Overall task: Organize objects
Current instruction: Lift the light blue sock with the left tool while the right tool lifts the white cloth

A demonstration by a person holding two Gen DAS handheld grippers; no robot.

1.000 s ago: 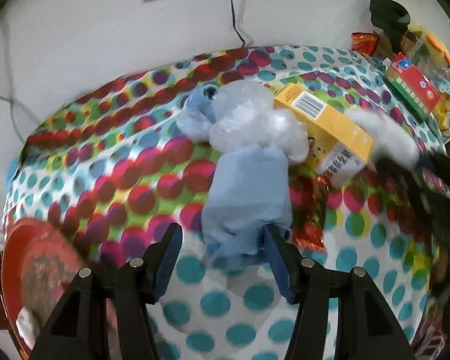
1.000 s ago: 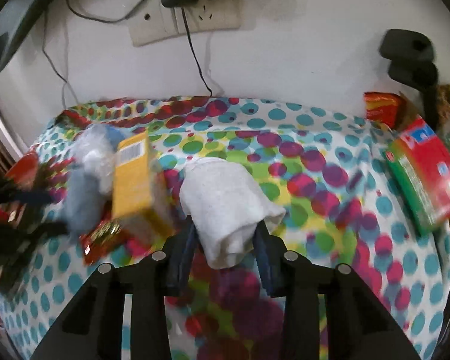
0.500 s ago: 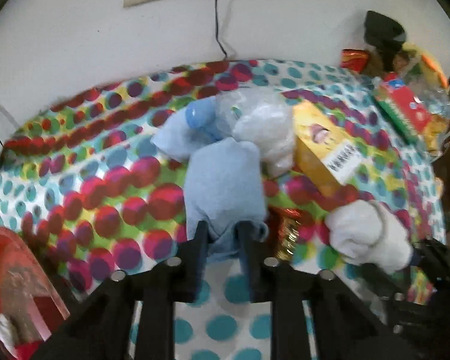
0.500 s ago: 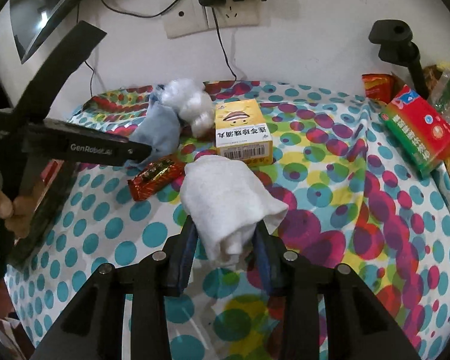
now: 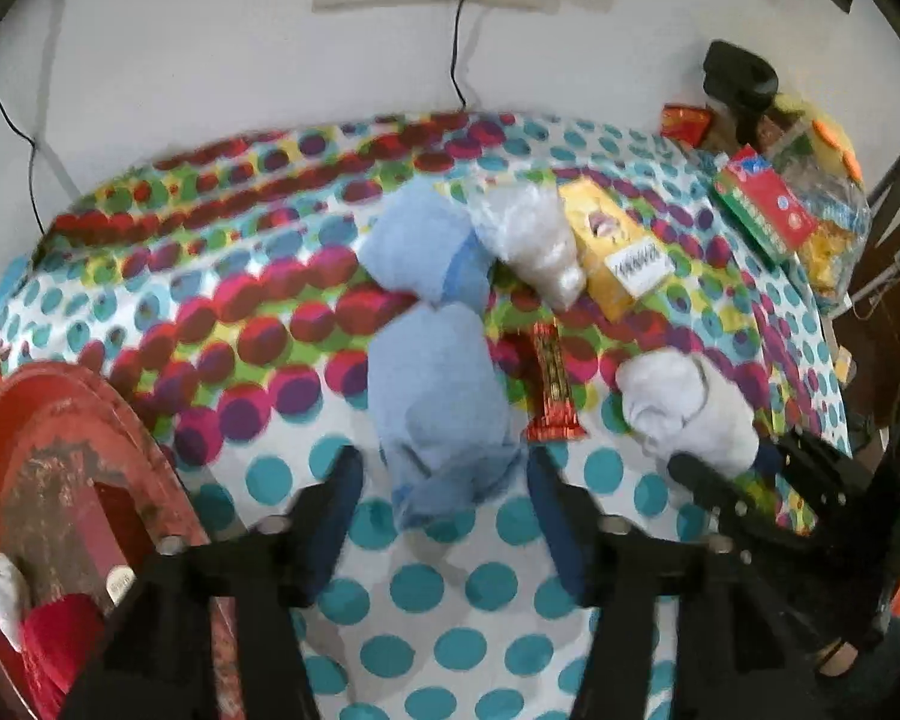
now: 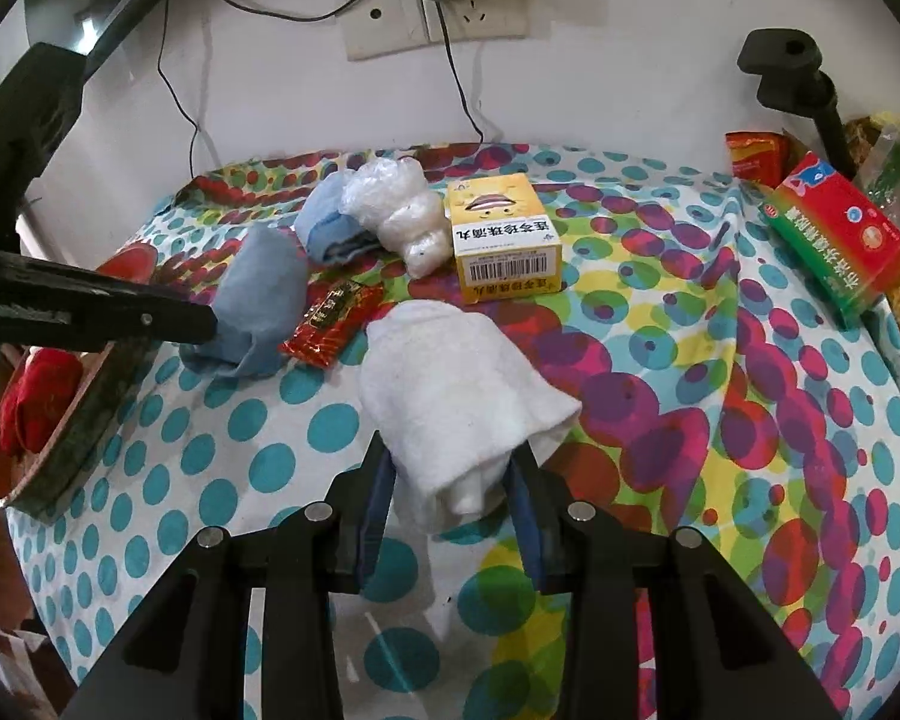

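Observation:
A light blue cloth [image 5: 438, 396] lies on the dotted tablecloth between the spread fingers of my left gripper [image 5: 444, 480], which is open around its near end; the cloth also shows in the right wrist view [image 6: 258, 300]. My right gripper [image 6: 450, 486] is shut on a white rolled cloth [image 6: 456, 384], which also shows in the left wrist view [image 5: 684, 408]. A red snack bar [image 5: 549, 384] lies between the two cloths. A second blue cloth [image 5: 426, 246], a clear plastic bag [image 5: 528, 240] and a yellow box [image 6: 504, 234] sit behind.
A red round tray [image 5: 60, 420] holding red and white items sits at the left table edge. A red-green box [image 6: 834, 234], snack packets and a black stand [image 6: 792, 78] crowd the right. A wall socket with cables [image 6: 444, 12] is behind.
My left gripper has opened and let go of the light blue cloth, which lies on the table. My right gripper still holds the white cloth, nearly unmoved.

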